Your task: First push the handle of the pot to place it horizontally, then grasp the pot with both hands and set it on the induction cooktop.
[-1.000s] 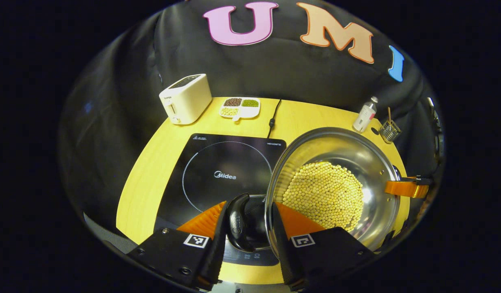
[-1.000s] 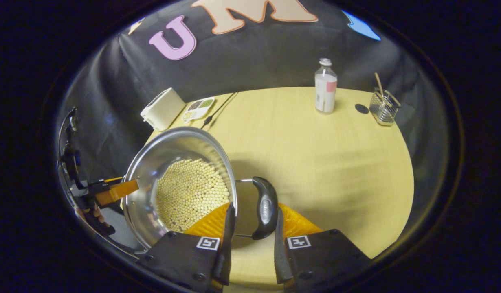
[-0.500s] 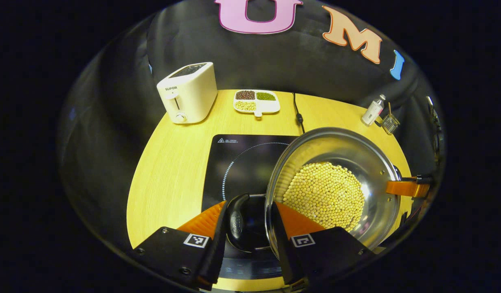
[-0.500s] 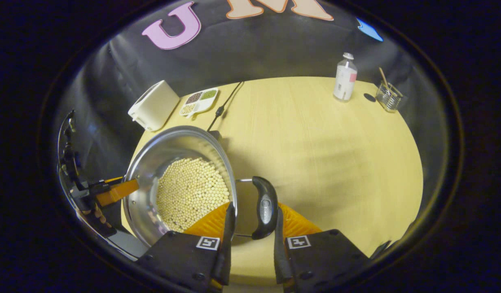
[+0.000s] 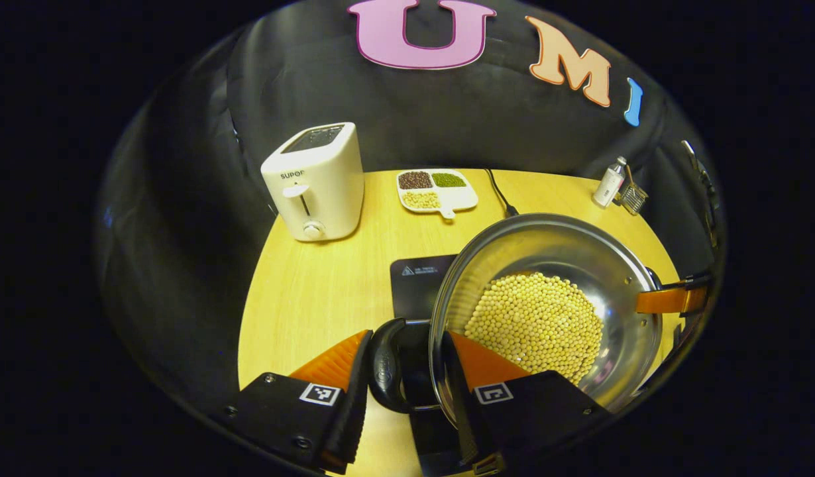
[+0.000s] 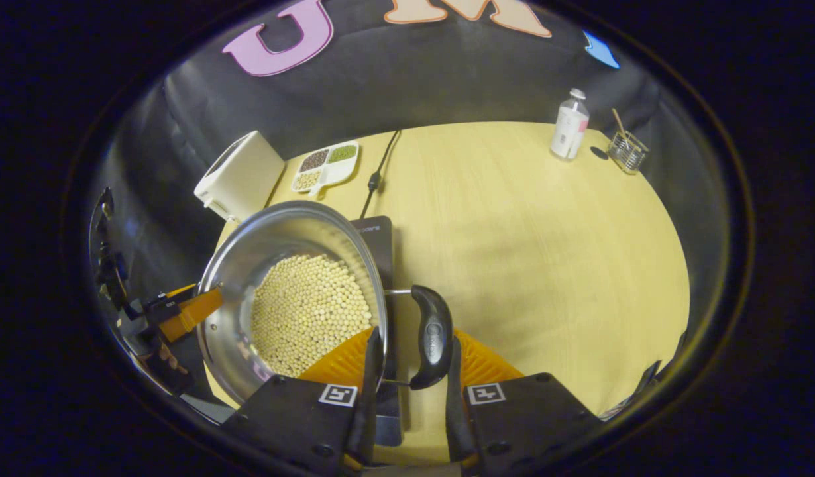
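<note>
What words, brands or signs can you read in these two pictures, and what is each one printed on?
"SUPO": front of the toaster; the rest curves out of sight.
On the cooktop: a warning triangle with small print, too small to read.
On the bottle: a label, too small to read.
On the pot handle: an oval mark, blurred.

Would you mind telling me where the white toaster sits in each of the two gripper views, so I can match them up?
Left gripper view: the toaster stands upper left, at the table's far edge, left of the divided bean dish.
Right gripper view: the toaster is upper left, beyond the pot.
Shared landmark: the bean dish, right beside the toaster in both.
</note>
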The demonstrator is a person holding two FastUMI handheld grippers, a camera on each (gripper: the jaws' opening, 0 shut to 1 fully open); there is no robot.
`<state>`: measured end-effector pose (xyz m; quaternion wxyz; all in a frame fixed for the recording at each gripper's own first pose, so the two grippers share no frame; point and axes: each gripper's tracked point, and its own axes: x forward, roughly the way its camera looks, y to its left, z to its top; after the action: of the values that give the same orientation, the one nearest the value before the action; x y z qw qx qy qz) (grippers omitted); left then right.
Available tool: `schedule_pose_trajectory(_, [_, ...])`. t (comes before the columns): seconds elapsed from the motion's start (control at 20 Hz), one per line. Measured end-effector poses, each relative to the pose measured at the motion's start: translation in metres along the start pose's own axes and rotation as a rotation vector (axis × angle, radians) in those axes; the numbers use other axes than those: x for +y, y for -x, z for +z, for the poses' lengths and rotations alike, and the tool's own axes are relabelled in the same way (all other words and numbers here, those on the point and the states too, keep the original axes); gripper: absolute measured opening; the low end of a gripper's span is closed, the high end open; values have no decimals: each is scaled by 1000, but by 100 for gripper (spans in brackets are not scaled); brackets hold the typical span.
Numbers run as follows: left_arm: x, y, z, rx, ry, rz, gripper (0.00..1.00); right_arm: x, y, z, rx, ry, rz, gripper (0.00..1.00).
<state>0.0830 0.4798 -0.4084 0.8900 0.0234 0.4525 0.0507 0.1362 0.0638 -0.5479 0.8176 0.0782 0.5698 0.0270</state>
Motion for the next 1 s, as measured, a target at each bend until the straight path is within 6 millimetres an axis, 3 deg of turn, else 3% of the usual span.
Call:
schedule_pose_trajectory(0.1, [10,-3,5,-29,-27,20,60,-6,1,-1,9,-7,-10,46])
schedule_pose_trajectory(0.15, [12,-5,8,-38,-34,23,60,-9,2,-2,2,-7,-18,41])
schedule_pose_trajectory(0.3, [13,-6,8,-50,-38,24,61,-14,7,-3,-23,16,-28,46])
schedule_pose_trajectory(0.45, [14,-9,7,-60,-36,25,63,-17,5,-2,-39,6,-20,41])
schedule_pose_trajectory(0.5, [14,-9,7,-66,-38,23,61,-17,6,-3,-46,9,-16,46])
schedule_pose_trajectory(0.65, [14,-9,7,-86,-43,25,61,-16,3,-6,-58,11,-21,41])
schedule_pose_trajectory(0.85, [15,-9,9,-101,-65,32,65,-16,1,-6,-65,27,-17,48])
schedule_pose_trajectory(1.0, [20,-10,-11,-1,-70,61,74,-14,1,-8,-48,16,-1,52])
